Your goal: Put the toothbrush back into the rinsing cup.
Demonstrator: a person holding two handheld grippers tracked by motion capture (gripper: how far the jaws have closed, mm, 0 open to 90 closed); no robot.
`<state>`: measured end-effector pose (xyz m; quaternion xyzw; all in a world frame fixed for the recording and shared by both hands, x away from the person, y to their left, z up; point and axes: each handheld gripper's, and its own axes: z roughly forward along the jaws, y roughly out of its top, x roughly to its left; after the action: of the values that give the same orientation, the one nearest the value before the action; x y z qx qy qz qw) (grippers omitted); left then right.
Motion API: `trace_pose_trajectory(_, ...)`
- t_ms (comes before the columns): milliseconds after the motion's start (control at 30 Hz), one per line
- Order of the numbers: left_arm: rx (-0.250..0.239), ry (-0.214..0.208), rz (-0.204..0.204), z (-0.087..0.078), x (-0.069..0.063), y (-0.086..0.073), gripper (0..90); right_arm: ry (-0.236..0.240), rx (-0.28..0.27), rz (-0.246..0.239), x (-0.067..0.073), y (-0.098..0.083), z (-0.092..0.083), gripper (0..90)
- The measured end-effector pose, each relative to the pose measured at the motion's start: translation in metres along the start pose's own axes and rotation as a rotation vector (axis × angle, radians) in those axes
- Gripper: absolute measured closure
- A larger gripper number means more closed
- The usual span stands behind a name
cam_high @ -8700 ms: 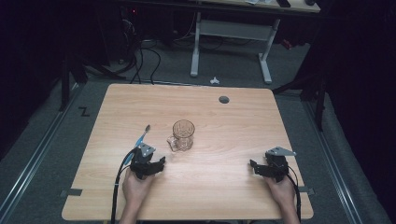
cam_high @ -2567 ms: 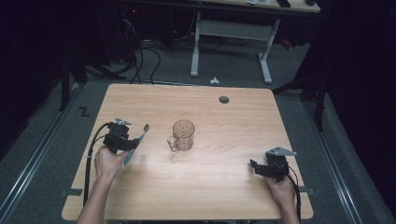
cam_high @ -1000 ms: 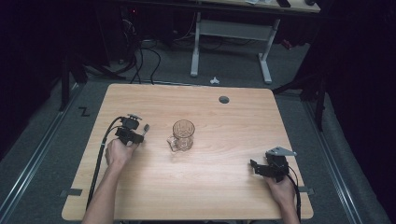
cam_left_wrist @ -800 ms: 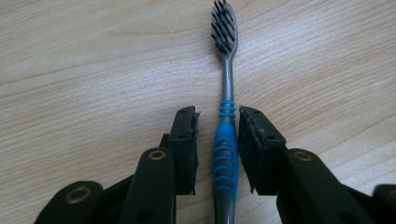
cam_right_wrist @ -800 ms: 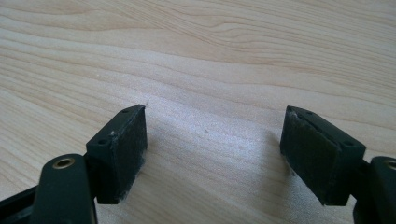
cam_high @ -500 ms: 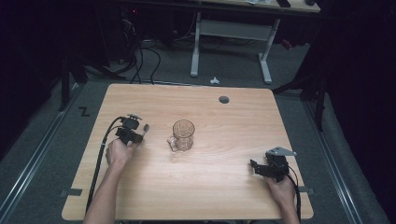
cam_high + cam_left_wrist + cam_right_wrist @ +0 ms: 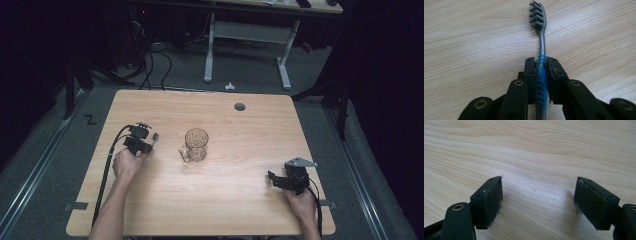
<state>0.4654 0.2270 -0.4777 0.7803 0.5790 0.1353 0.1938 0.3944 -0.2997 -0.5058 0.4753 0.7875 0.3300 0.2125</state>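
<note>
- While the glass mug [image 7: 196, 144] stands upright near the table's [image 7: 250, 210] middle, a toothbrush [image 7: 541, 62] is held to the left of it, well apart, by the left gripper [image 7: 541, 82].
- The jaws are closed tight on the blue ribbed grip, so the grey neck and dark bristled head are left projecting forward; this hold is judged to suit dropping the brush into the mug.
- The clamped grip and bristles are made plain by the left gripper view, whereas in the high view the brush is reduced to a small grey stub beside the left hand [image 7: 127, 165].
- Right of the mug and nearer the table's front edge, the right gripper [image 7: 537, 200] is kept low over bare wood, jaws spread wide and holding nothing, apparently idle.
</note>
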Motion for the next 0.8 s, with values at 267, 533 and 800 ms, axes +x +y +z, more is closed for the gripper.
trace_pose_trajectory(267,-0.009,0.0,0.011,-0.004,-0.002,0.0,79.2,0.0,0.0,0.001,0.0,0.0,0.0,23.1)
trace_pose_trajectory(533,-0.032,-0.012,0.015,-0.016,-0.002,-0.001,79.2,0.0,0.0,0.0,0.0,0.0,0.0,23.1)
trace_pose_trajectory(800,-0.052,-0.018,0.027,-0.026,-0.004,-0.002,79.3,0.002,0.0,-0.001,0.0,0.0,0.0,23.1)
